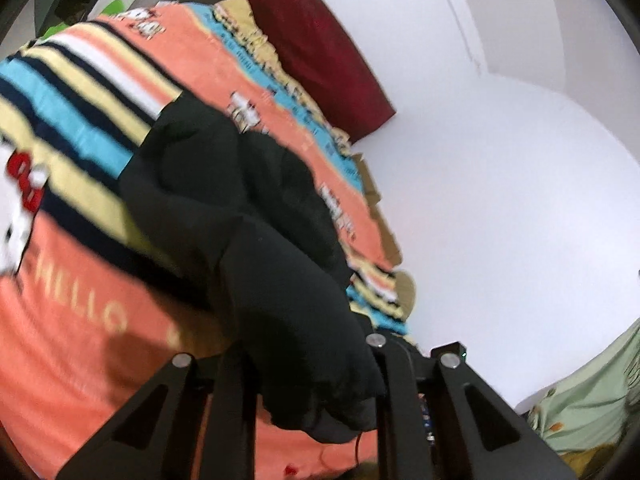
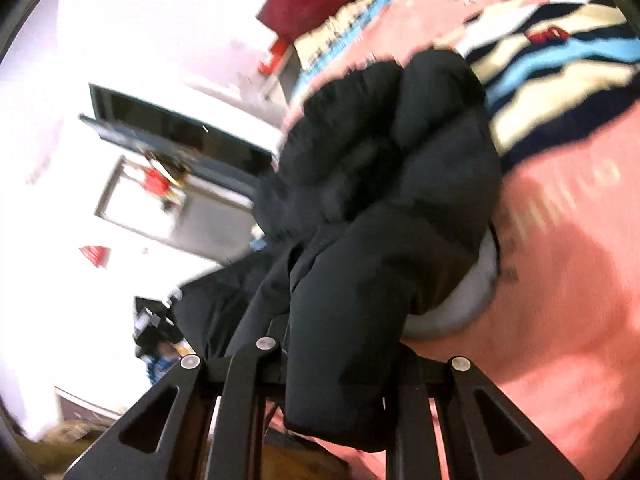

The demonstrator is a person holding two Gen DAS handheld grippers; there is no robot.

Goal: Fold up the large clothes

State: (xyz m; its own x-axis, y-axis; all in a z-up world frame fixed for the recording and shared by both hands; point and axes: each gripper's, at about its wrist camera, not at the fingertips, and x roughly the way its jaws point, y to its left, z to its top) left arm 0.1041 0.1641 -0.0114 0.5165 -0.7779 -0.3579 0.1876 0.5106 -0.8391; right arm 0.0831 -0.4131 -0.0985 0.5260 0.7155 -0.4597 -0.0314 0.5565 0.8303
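Black padded jacket (image 1: 248, 216): bunched and unfolded on the bed (image 1: 80, 320), over its striped coral blanket. My left tool (image 1: 316, 400) is clamped on one edge, my right tool (image 2: 336, 392) on another. Grip made; by my reckoning, spreading flat and every fold remain.

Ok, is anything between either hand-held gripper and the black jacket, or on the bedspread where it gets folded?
Nothing visible. The left hand-held gripper and right hand-held gripper are both shut on the black jacket, and the bedspread around it shows only its printed pattern.
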